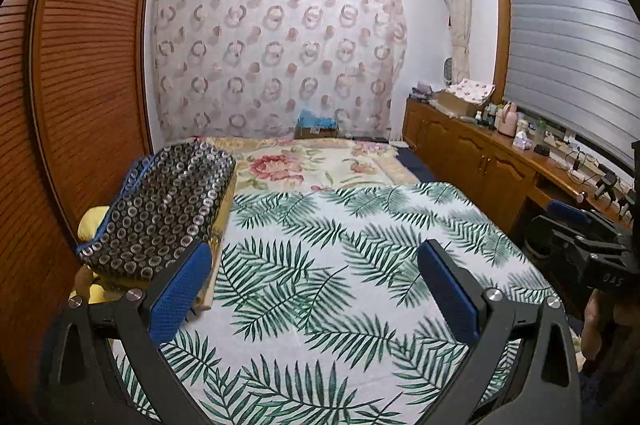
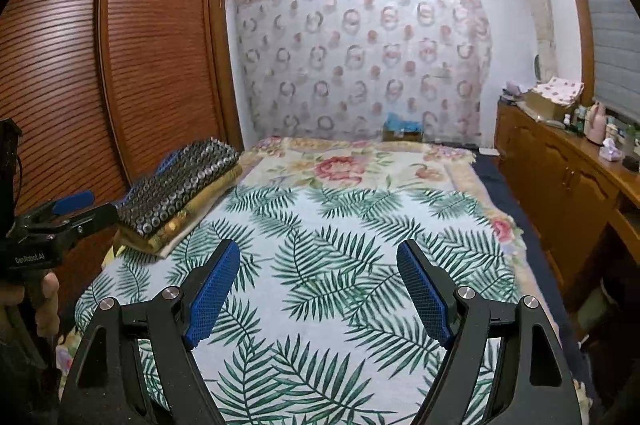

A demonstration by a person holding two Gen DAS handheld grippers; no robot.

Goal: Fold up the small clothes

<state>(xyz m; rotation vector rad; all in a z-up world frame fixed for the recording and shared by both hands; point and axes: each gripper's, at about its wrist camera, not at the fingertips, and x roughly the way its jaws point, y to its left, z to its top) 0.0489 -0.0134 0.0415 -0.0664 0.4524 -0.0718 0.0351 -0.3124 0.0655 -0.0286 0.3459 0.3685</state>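
Note:
A folded dark garment with a silver ring pattern lies on top of a folded yellow cloth at the left edge of the bed; it also shows in the right wrist view. My left gripper is open and empty over the palm-leaf sheet, just right of the pile. My right gripper is open and empty over the same sheet, apart from the pile. The left gripper shows at the left edge of the right wrist view, close beside the pile.
A louvred wooden wardrobe stands close along the bed's left side. A wooden sideboard with bottles and boxes runs along the right. A floral blanket covers the far half of the bed. A patterned curtain hangs behind.

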